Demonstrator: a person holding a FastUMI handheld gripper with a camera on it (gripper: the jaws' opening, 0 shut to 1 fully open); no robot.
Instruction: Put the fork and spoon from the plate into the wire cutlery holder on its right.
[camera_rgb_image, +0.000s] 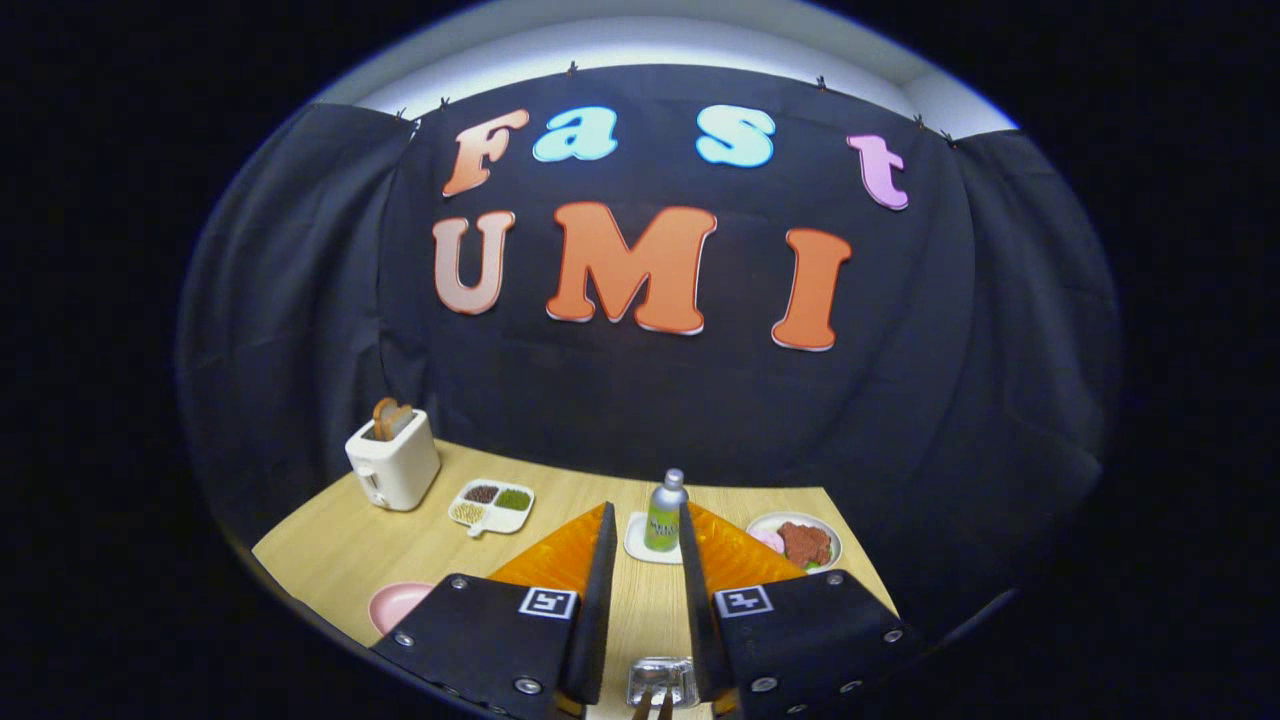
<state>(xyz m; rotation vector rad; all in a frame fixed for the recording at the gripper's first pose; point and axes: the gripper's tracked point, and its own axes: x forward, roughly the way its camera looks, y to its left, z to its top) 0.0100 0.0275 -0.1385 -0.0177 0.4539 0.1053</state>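
Gripper view: gripper (645, 525) fingers parted with bare table (340, 550) between, green bottle (664, 512) just beyond their tips.

The tool (645, 520) is held level, its two fingers (600, 560) parted with a gap between them.

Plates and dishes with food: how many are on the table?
2: a divided dish right of the toaster, and a plate beyond the open gripper's right finger. The fingers may hide others.
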